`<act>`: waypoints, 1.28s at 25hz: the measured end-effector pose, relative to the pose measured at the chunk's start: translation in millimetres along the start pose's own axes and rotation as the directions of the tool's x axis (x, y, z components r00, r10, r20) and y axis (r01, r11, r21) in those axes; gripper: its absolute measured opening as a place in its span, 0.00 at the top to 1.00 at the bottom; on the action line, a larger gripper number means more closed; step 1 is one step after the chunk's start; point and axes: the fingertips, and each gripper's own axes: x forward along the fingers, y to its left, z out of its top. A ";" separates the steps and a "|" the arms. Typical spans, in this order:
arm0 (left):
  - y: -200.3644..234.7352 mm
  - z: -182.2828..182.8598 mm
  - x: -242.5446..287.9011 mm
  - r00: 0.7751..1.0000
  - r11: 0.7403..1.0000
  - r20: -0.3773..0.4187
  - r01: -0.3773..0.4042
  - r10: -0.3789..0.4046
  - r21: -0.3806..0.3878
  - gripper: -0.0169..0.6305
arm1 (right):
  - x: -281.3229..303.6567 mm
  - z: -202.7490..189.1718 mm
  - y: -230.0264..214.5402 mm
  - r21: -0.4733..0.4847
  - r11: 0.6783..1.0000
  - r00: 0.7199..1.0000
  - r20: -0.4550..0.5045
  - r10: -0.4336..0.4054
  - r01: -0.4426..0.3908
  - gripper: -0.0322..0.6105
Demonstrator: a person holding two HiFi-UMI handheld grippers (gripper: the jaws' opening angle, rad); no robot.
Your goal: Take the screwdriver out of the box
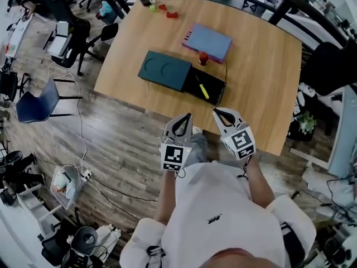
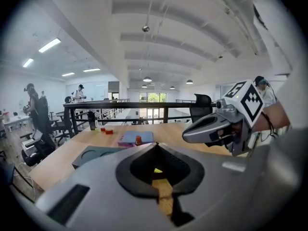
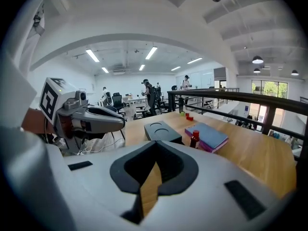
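Observation:
A yellow-handled screwdriver (image 1: 202,88) lies in the open black box (image 1: 213,82) on the wooden table (image 1: 262,88). The box's dark teal lid (image 1: 164,70) sits just left of it. Both grippers hover short of the table's near edge, in front of the box. My left gripper (image 1: 188,116) is shut and empty, and so is my right gripper (image 1: 216,112). In the left gripper view, a speck of yellow (image 2: 158,170) shows through the hollow between the shut left gripper's fingers (image 2: 156,147). The right gripper view looks past the shut right gripper (image 3: 156,144) at the lid (image 3: 162,131).
A blue and purple book (image 1: 207,41) lies behind the box with a small red bottle (image 1: 203,58) at its near edge. Red blocks (image 1: 167,13) and a green block (image 1: 152,7) sit at the table's far edge. Chairs (image 1: 39,102) and cables are on the floor at left.

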 end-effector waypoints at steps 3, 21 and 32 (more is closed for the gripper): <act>14.3 -11.9 19.7 0.999 0.999 -0.027 0.034 -0.035 -0.017 0.95 | 24.6 -11.5 -12.9 0.019 1.000 0.998 -0.058 -0.023 0.024 0.96; 46.5 -65.2 104.4 0.967 0.976 -0.141 0.200 -0.211 -0.089 0.95 | 113.6 -61.7 -62.9 0.082 0.993 0.964 -0.257 -0.059 0.083 0.96; 52.2 -84.4 128.2 0.967 0.978 -0.178 0.162 -0.184 -0.128 0.95 | 146.7 -87.7 -70.7 0.056 0.998 0.935 -0.355 0.030 -0.011 0.95</act>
